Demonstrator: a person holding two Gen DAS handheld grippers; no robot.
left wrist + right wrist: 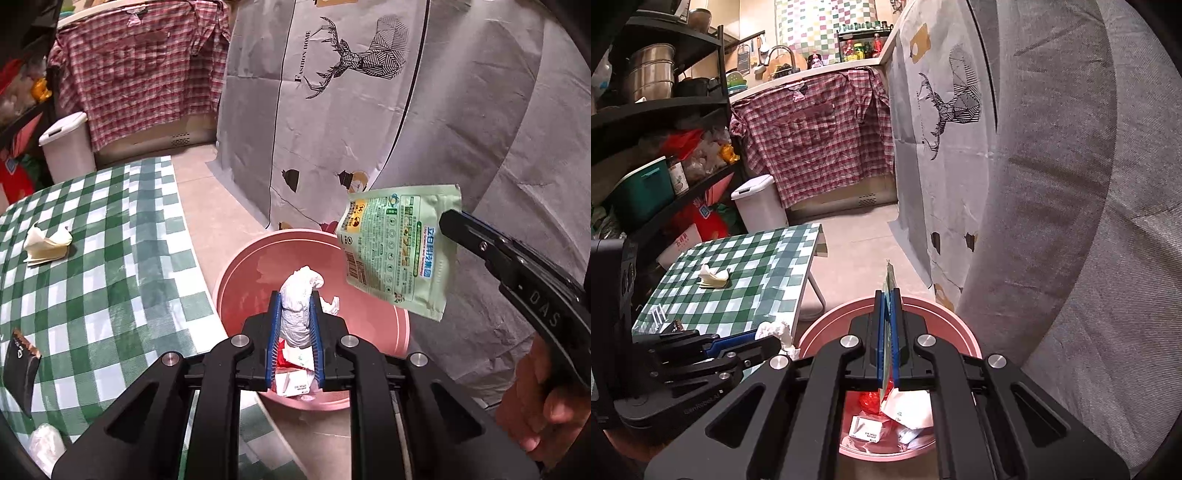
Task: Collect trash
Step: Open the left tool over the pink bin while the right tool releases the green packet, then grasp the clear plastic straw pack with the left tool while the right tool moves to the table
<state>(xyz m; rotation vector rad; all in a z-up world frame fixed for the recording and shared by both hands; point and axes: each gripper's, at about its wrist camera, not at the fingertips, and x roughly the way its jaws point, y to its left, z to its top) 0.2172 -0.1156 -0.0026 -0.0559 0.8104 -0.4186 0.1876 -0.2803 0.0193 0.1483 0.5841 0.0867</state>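
Note:
My left gripper (295,299) is shut on a crumpled white tissue (300,295) and holds it over the pink bin (236,280). My right gripper (887,295) is shut on a flat green pouch (402,251), seen edge-on between its pads in the right wrist view (889,277), above the same pink bin (964,328). The bin holds paper scraps and a red wrapper (871,400). The right gripper (448,221) shows from the side in the left wrist view. The left gripper with the tissue (777,330) shows at lower left in the right wrist view.
A table with a green checked cloth (110,258) stands left of the bin, bearing a crumpled yellowish paper (46,243), a dark wrapper (20,365) and a clear plastic piece (46,446). A white lidded bin (759,203) and black shelves (665,147) stand behind. A grey sofa cover (1071,221) is on the right.

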